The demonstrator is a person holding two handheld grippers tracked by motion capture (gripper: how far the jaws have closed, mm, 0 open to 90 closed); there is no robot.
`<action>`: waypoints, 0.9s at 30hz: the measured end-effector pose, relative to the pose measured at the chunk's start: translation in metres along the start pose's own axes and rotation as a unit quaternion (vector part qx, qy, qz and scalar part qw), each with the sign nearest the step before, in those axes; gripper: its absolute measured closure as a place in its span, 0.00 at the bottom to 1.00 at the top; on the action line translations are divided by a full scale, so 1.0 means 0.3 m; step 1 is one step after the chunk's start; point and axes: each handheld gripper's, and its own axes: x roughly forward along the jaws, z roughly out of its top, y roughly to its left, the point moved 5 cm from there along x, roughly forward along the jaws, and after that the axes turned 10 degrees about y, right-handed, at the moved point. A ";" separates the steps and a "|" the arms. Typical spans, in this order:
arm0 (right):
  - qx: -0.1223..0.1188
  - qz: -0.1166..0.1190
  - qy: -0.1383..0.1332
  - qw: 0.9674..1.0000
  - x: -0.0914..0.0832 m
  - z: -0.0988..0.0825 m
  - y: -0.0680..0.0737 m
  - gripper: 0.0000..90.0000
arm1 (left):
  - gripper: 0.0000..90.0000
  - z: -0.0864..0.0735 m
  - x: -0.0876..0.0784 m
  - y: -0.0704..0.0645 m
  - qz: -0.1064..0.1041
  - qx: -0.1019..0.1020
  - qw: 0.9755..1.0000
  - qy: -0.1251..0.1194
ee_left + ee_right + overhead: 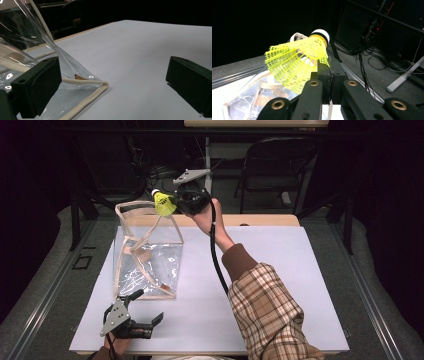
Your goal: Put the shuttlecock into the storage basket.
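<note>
The white-topped desk (280, 285) carries, toward ten o'clock of its surface, a clear plastic bag with cream fabric edging (147, 252), standing upright with its mouth open upward. A black folding chair (272, 165) stands on the floor beyond the desk at about one o'clock. A forearm in a plaid sleeve (267, 310) reaches from five o'clock toward twelve, ending in the right gripper (176, 200), held above the bag's far rim. Its jaws are clamped on the skirt of a yellow plastic mesh shuttlecock with a white cap (163, 203), which hangs in the air just over the bag's opening at the bag's one o'clock corner, cap pointing away from the gripper. At seven o'clock the left gripper (145, 307) rests low near the desk, jaws spread wide apart and holding nothing, one jaw just beside the bag's near corner.
</note>
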 end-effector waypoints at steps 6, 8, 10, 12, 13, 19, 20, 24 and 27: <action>0.002 0.000 0.000 1.000 0.014 0.004 0.004 0.99 | 0.00 0.001 0.000 0.000 0.000 0.000 1.000 -0.001; 0.002 0.001 0.001 1.000 0.018 0.005 0.007 0.99 | 0.00 0.000 0.000 0.000 0.000 0.000 1.000 -0.001; 0.004 0.002 0.002 1.000 0.022 0.006 0.010 0.99 | 0.00 0.000 0.000 0.000 0.000 0.000 1.000 -0.001; 0.002 0.002 0.002 1.000 0.026 0.008 0.011 0.99 | 0.00 0.000 0.000 0.000 0.000 0.000 1.000 -0.001; 0.002 0.002 0.003 1.000 0.027 0.009 0.011 0.99 | 0.00 0.000 -0.001 0.001 0.000 0.001 1.000 -0.001; 0.004 0.001 0.001 1.000 0.038 0.020 0.015 0.99 | 0.00 0.001 -0.001 0.001 0.000 0.000 1.000 -0.002; 0.004 0.001 0.001 1.000 0.040 0.021 0.016 0.99 | 0.00 0.001 -0.001 0.001 -0.001 0.000 1.000 -0.002; 0.004 0.001 0.002 1.000 0.048 0.024 0.020 0.99 | 0.00 0.001 -0.001 0.001 0.000 0.000 1.000 -0.002; 0.004 0.000 0.004 1.000 0.056 0.026 0.020 0.99 | 0.00 0.001 -0.001 0.001 0.000 0.000 1.000 -0.002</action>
